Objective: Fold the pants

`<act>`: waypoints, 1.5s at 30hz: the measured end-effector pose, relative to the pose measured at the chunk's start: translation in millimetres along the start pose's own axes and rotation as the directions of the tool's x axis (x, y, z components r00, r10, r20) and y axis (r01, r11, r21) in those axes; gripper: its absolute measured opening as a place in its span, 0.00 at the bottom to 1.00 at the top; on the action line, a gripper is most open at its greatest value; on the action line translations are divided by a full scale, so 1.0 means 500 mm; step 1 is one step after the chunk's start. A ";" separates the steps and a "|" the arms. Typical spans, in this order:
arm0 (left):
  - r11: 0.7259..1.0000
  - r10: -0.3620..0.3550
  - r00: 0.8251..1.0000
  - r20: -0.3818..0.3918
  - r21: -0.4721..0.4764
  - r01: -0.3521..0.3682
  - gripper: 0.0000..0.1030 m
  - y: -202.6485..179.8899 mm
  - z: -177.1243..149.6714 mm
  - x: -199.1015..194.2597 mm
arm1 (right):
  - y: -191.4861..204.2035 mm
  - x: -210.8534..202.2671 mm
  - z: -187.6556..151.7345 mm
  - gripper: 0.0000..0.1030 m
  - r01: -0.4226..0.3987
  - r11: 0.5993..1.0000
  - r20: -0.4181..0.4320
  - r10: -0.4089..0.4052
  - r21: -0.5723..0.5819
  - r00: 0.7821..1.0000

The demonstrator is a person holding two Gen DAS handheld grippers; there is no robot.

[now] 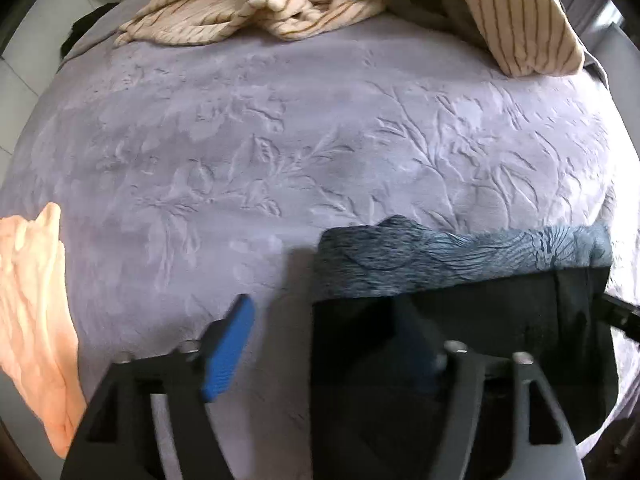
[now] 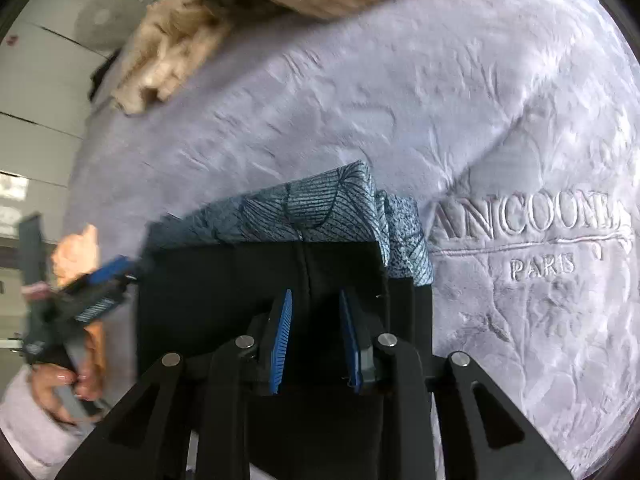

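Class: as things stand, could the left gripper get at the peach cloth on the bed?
Probably yes. The left gripper is open, and only bare lavender bedspread lies between it and the peach cloth to its left.

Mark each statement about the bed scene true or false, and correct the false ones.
1. The pants are black with a blue leaf-print band. True.
2. The bedspread is bright red. False: it is pale lilac with an embossed leaf pattern.
3. The left gripper has its fingers spread apart. True.
4. An orange cloth lies on top of the pants. False: it lies apart, at the left edge.
5. Striped cream bedding lies at the far side. True.
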State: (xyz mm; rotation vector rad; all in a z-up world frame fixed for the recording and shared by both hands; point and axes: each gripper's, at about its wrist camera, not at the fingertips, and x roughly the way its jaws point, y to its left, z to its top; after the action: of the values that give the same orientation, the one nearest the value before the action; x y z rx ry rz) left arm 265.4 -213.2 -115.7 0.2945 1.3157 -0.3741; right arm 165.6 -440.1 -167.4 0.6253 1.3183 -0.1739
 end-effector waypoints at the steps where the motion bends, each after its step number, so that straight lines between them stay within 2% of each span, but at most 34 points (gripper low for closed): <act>1: 1.000 -0.003 1.000 0.000 0.005 0.003 0.73 0.000 -0.001 0.000 | -0.004 0.004 -0.003 0.26 0.003 1.000 0.007 -0.003 -0.005 1.000; 7: 0.996 0.015 0.999 0.028 0.087 -0.018 0.73 -0.023 -0.022 -0.040 | -0.008 -0.013 -0.028 0.26 -0.016 1.000 0.015 0.016 -0.020 1.000; 12: 0.994 0.022 1.000 0.021 0.104 -0.024 0.73 -0.028 -0.037 -0.056 | -0.020 -0.034 -0.065 0.27 -0.025 1.000 0.033 0.025 0.002 0.999; 16: 0.994 0.017 1.000 0.013 0.105 -0.018 0.73 -0.026 -0.046 -0.063 | -0.020 -0.047 -0.082 0.39 -0.047 0.998 0.036 0.046 0.035 0.998; 17: 0.995 0.017 1.000 0.008 0.099 -0.018 0.77 -0.023 -0.044 -0.060 | -0.017 -0.050 -0.087 0.42 -0.047 0.998 0.038 0.045 0.037 0.998; 18: 0.996 0.017 1.000 0.006 0.093 -0.018 0.88 -0.022 -0.049 -0.064 | -0.015 -0.054 -0.090 0.43 -0.043 0.999 0.039 0.041 0.034 0.998; 19: 0.996 0.017 1.000 0.011 0.089 -0.018 0.91 -0.021 -0.053 -0.068 | -0.011 -0.056 -0.093 0.45 -0.036 0.999 0.039 0.034 0.028 0.999; 23: 0.995 0.014 1.000 0.009 0.094 -0.015 0.92 -0.024 -0.068 -0.078 | 0.001 -0.062 -0.109 0.50 -0.011 1.000 0.039 0.011 0.014 0.999; 32: 0.990 -0.014 1.000 -0.020 0.139 0.017 0.92 -0.043 -0.097 -0.092 | -0.002 -0.079 -0.140 0.54 -0.024 0.998 0.044 0.022 0.053 0.999; 36: 0.986 -0.050 0.998 -0.048 0.158 0.057 0.92 -0.054 -0.118 -0.095 | -0.006 -0.088 -0.159 0.54 -0.032 0.997 0.052 0.028 0.074 0.998; 39: 0.980 -0.048 0.996 -0.071 0.191 0.061 0.92 -0.070 -0.142 -0.089 | -0.011 -0.093 -0.170 0.55 -0.044 0.995 0.061 0.038 0.094 0.997; 42: 0.981 -0.046 0.994 -0.098 0.184 0.064 0.92 -0.076 -0.164 -0.075 | -0.014 -0.096 -0.178 0.59 -0.053 0.993 0.060 0.046 0.104 0.997; 43: 0.982 -0.049 0.993 -0.104 0.176 0.067 0.93 -0.076 -0.168 -0.072 | -0.016 -0.096 -0.180 0.60 -0.054 0.993 0.060 0.048 0.108 0.997; 44: 0.984 -0.050 0.993 -0.111 0.166 0.068 1.00 -0.076 -0.172 -0.067 | -0.018 -0.097 -0.183 0.61 -0.056 0.992 0.062 0.049 0.111 0.997; 45: 0.985 -0.050 0.992 -0.112 0.160 0.068 1.00 -0.076 -0.174 -0.065 | -0.019 -0.098 -0.185 0.61 -0.056 0.992 0.063 0.049 0.112 0.997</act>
State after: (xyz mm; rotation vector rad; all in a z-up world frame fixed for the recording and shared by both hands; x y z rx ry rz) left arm 165.8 -207.9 -104.0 0.4189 1.4038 -0.5244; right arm 70.1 -411.1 -134.9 0.7448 1.2388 -0.2245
